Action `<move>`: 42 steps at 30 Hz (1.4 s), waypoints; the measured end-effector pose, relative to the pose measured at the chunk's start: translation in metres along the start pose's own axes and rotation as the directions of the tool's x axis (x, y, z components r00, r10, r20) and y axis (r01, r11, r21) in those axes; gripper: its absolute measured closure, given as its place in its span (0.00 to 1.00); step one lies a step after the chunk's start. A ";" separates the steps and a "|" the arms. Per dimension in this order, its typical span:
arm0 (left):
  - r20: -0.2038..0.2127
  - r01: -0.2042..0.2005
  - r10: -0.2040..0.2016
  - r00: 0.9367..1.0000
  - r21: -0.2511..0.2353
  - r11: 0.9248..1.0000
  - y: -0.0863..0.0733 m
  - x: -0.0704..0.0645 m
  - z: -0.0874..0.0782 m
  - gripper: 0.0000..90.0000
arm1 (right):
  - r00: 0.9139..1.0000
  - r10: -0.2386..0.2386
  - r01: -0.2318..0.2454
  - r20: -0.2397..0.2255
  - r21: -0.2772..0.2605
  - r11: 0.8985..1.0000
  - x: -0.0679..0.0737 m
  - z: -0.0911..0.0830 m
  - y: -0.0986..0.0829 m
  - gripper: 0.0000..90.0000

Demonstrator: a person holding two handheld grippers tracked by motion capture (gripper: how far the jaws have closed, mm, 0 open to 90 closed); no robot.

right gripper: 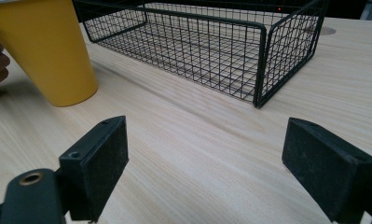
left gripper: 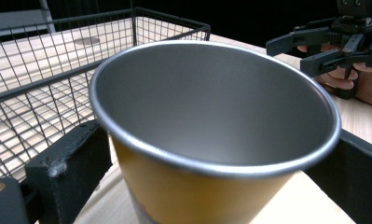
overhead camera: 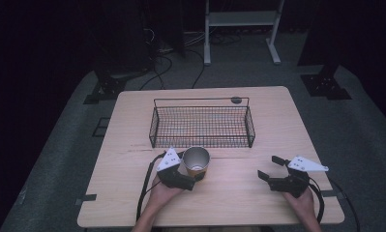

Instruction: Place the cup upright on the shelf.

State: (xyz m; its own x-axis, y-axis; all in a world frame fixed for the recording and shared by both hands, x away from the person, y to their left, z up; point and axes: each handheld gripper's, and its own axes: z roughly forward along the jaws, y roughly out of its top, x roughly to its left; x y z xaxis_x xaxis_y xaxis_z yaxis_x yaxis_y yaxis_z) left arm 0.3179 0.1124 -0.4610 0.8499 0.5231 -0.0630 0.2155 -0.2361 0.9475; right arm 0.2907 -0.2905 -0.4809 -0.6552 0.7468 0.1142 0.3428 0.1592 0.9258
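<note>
Beyond your wooden table (overhead camera: 258, 203) lies grey carpet (overhead camera: 369, 145); a white frame (overhead camera: 241, 29) and black cables (overhead camera: 173, 63) sit behind it in darkness.

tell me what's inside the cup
The cup looks empty: the left gripper view shows bare silver inner wall, nothing in it. The very bottom is hidden behind the near rim. The left tongs grip it beside the basket.
</note>
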 end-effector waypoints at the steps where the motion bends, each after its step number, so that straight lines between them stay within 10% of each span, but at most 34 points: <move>1: 0.001 -0.005 0.005 1.000 0.009 1.000 0.002 0.000 0.003 0.02 | 1.000 -0.006 0.006 -0.001 -0.001 1.000 0.000 0.000 0.000 0.15; 21: 0.014 0.004 -0.003 1.000 -0.030 1.000 0.008 -0.001 0.005 0.14 | 1.000 -0.003 0.003 -0.002 0.000 1.000 0.000 0.000 0.000 0.15; 42: 0.051 -0.017 0.021 0.998 -0.061 0.998 0.053 0.005 0.007 0.14 | 1.000 -0.004 0.004 -0.005 0.000 1.000 0.000 0.000 0.000 0.15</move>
State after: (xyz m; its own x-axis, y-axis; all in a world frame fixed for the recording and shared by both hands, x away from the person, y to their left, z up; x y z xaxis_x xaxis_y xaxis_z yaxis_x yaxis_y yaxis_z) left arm 0.3374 0.0969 -0.4138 0.8775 0.4759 -0.0593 0.1707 -0.1944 0.9660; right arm 0.2906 -0.2902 -0.4810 -0.6599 0.7429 0.1122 0.3404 0.1625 0.9261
